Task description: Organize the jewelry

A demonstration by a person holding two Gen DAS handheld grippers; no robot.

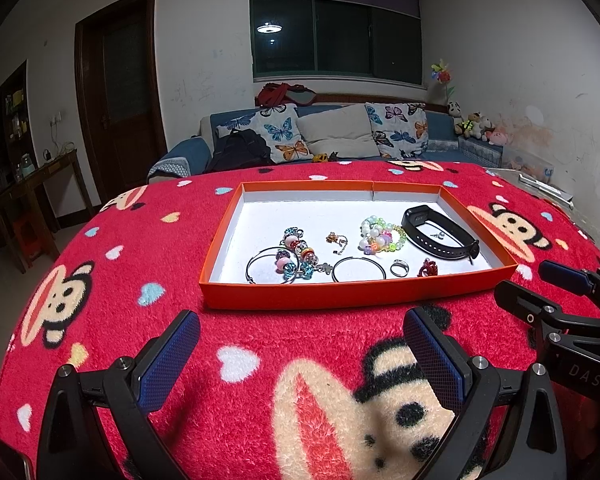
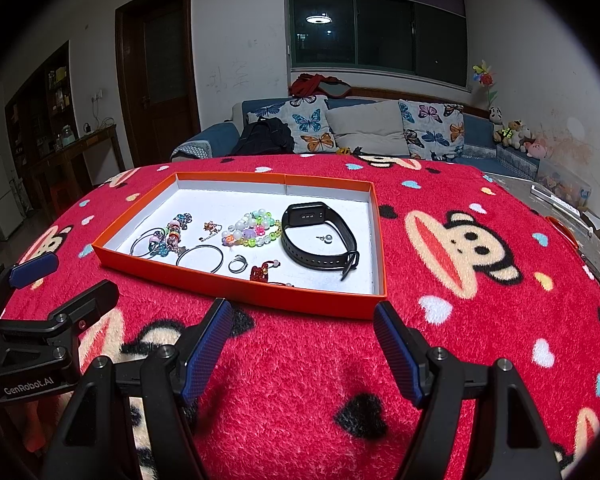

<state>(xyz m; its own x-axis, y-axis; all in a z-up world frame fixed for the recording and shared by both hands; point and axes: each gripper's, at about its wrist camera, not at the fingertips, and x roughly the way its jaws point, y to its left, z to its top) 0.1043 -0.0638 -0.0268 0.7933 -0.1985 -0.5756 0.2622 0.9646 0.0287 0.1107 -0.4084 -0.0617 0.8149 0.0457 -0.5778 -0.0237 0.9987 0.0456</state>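
Observation:
An orange tray (image 1: 356,294) (image 2: 236,286) with a white floor lies on the red blanket. Inside it are a black smart band (image 1: 440,236) (image 2: 320,236), a pastel bead bracelet (image 1: 380,236) (image 2: 252,230), a glass-bead charm bracelet (image 1: 296,252) (image 2: 170,236), two thin hoops (image 1: 358,270) (image 2: 200,260), a silver ring (image 1: 399,267) (image 2: 238,263), a red charm (image 1: 428,268) (image 2: 260,272), a small pendant (image 1: 336,240) (image 2: 210,228) and a pearl stud (image 2: 329,239). My left gripper (image 1: 300,354) and right gripper (image 2: 302,346) both hover open and empty just in front of the tray.
The blanket (image 1: 260,332) (image 2: 460,280) with monkey faces covers the table, whose bare edge (image 2: 560,208) shows at the right. Behind stand a blue sofa (image 1: 340,136) with cushions, a dark door (image 1: 120,92) and a side table (image 1: 40,176).

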